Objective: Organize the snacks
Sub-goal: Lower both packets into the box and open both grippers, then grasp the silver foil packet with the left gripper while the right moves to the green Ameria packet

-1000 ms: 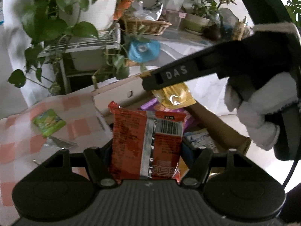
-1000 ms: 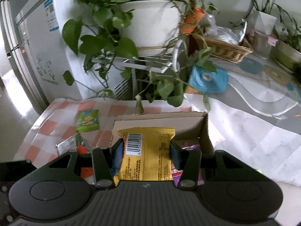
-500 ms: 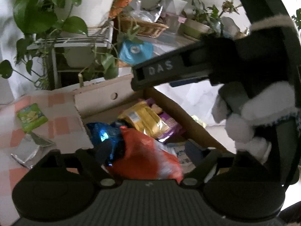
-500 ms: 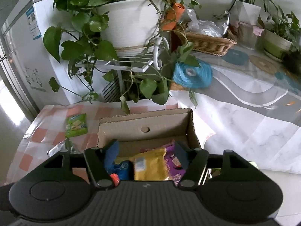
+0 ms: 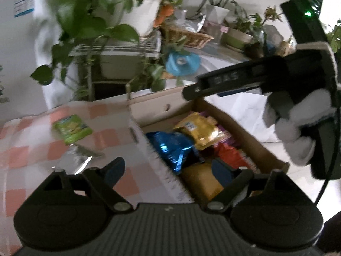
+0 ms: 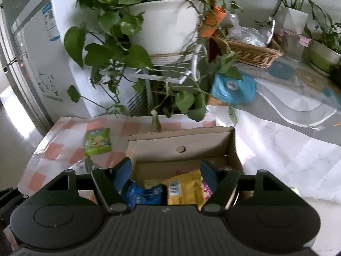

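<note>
A brown cardboard box point(image 5: 157, 106) stands open on the checked tablecloth and holds several snack packets. Among them are a blue one point(image 5: 170, 147), a yellow one point(image 5: 198, 132) and a red one point(image 5: 230, 153). My left gripper point(image 5: 168, 170) is open above the box's near left wall, with nothing between its fingers. My right gripper point(image 6: 166, 175) hangs over the box point(image 6: 181, 147), its jaws opening and empty. The yellow packet point(image 6: 183, 189) and the blue packet point(image 6: 142, 194) lie loose below it. A green packet point(image 6: 98, 141) lies on the cloth left of the box.
A crumpled silver wrapper point(image 5: 78, 157) lies near the green packet point(image 5: 72, 129). A white-gloved hand point(image 5: 298, 128) holds the right tool above the box's far right side. Behind the table stand a potted plant point(image 6: 166, 25) on a white rack, a wicker basket point(image 6: 247, 51) and a blue roll point(image 6: 232, 88).
Both grippers opened. The red packet left the left gripper and the yellow packet left the right one, and both now lie in the box. The left gripper shifted towards the box's left wall.
</note>
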`<state>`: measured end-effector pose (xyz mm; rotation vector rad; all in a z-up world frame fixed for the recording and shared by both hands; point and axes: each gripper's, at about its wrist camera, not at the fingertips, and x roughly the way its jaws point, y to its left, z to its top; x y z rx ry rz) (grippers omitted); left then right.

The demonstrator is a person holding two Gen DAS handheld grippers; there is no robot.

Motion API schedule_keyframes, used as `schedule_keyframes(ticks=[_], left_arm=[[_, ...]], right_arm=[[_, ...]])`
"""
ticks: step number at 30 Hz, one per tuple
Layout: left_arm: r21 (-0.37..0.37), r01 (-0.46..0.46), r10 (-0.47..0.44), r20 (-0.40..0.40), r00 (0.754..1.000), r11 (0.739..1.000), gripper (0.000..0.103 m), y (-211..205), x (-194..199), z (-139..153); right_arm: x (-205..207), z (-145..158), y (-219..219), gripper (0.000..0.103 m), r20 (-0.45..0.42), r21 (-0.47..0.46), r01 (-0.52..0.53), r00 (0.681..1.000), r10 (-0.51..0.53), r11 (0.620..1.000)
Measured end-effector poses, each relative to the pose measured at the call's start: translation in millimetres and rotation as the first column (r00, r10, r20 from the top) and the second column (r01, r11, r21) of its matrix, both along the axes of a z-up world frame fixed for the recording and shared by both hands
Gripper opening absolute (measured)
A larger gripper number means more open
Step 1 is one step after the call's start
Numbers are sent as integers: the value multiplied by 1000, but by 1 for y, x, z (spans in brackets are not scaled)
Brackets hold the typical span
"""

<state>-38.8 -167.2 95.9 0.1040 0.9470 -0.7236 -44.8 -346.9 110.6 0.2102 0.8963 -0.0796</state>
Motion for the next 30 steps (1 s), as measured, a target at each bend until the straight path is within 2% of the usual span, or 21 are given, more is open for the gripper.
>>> schedule_keyframes(ticks=[5,11,14,17,20,22,25,30], left_arm=[[27,-53,53,-10,999,998,89,24,9,-2],[74,-92,91,17,996,993,89,46,21,-4],[135,-101,95,54,994,986,89,52,30,-6],[222,-68,46,101,994,973,89,55,42,-6],[330,-9,-47,163,985,944,89,56,57,0],[373,50,-115,154,981,926,89,56,67,4],[398,104,-178,152,972,911,89,56,76,4],[343,141,-188,108,976,929,89,57,84,-18]], right_arm=[[6,-1,11,77,4,16,-32,999,32,999],[12,-1,26,77,8,32,-79,997,78,996],[15,-1,33,77,10,43,-101,995,100,994],[18,-1,41,77,8,45,-118,993,117,992],[22,-2,46,78,5,44,-129,992,129,991],[24,-3,49,78,4,49,-132,991,132,990],[29,-3,54,78,2,61,-131,991,131,990],[37,-5,64,78,0,86,-140,990,141,986]])
